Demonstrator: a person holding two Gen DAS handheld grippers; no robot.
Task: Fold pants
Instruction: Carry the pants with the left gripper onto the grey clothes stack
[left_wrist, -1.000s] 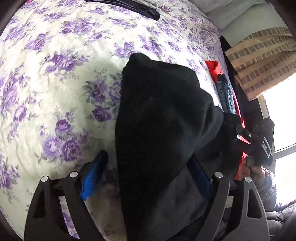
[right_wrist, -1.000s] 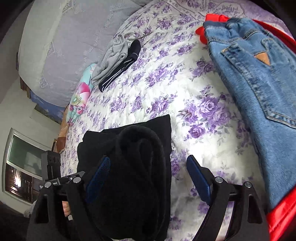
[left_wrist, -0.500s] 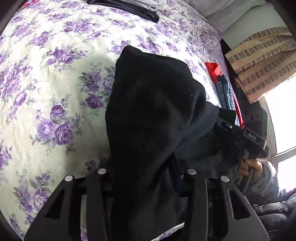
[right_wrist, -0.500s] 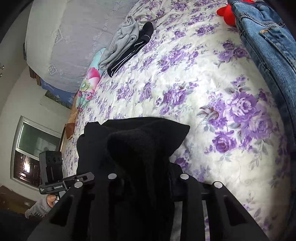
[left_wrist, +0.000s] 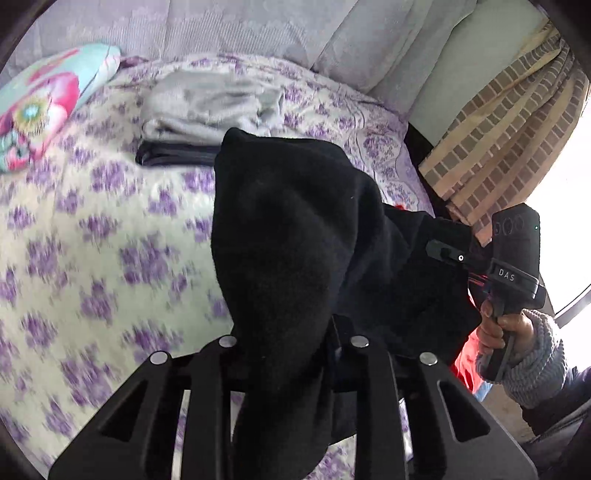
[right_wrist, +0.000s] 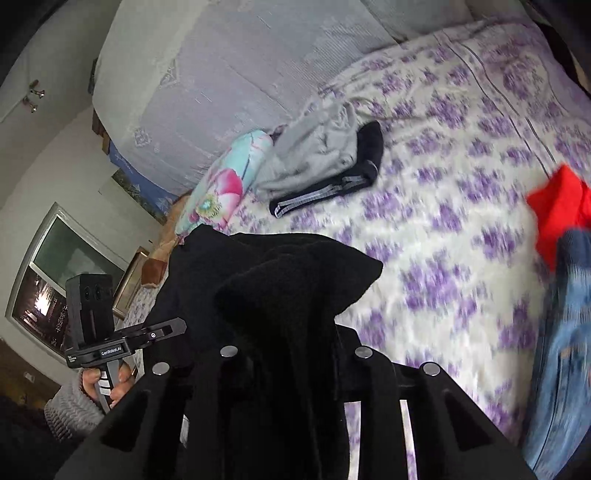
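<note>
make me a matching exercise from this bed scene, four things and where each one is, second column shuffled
1. black pants
2. grey garment
3. red cloth
4. floral pillow

a. lying on the striped black garment
b. clamped in both grippers: left, right
c. at the bed's head end, touching the grey garment
d. next to blue jeans

Pairs: 1-b, 2-a, 3-d, 4-c

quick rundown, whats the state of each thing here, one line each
black pants: bunched, gripped at two spots
left gripper: shut on black pants
right gripper: shut on black pants
grey garment: folded, on black striped garment
jeans: lying on bed
</note>
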